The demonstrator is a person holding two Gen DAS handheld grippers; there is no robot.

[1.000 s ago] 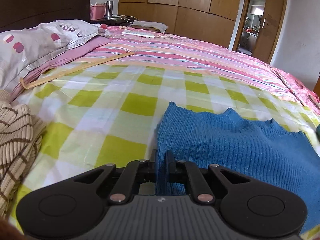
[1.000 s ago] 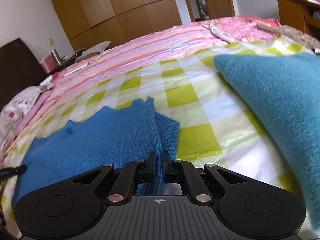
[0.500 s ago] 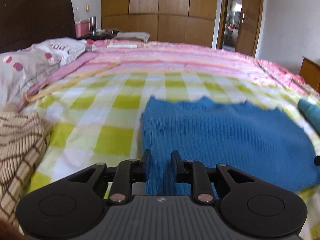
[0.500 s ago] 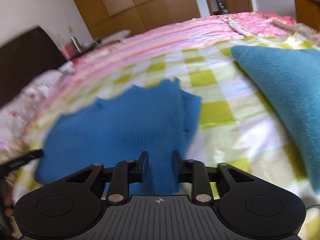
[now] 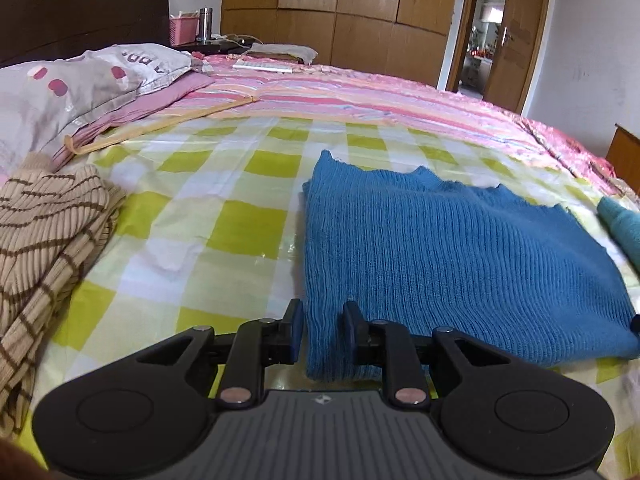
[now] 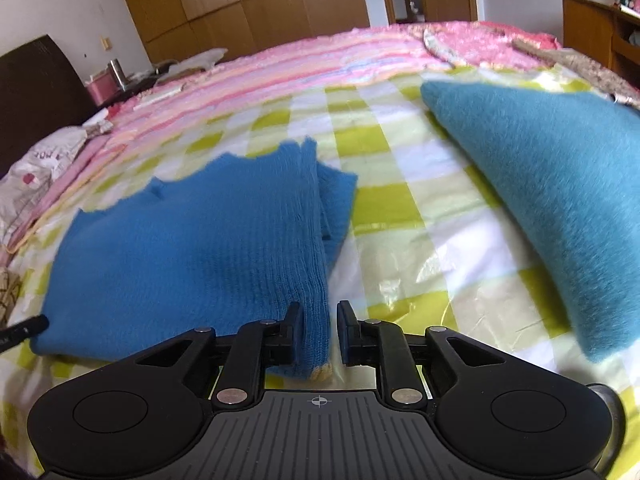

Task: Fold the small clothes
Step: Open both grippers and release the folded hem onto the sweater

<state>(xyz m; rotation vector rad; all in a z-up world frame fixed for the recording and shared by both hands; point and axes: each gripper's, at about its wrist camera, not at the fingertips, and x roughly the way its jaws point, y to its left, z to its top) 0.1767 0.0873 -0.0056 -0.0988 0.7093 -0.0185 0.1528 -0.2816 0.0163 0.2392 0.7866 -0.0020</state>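
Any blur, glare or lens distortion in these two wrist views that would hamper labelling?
Left wrist view: sharp, fisheye bends the wardrobe, slight glare on the plastic checked cover. Right wrist view: the blue knit is smeared at its far edge, the teal garment is soft, and sheen shows on the cover.

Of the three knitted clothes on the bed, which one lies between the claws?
The blue ribbed sweater, folded flat on the checked sheet. The striped beige one lies away at the left, and the fuzzy teal one at the right.
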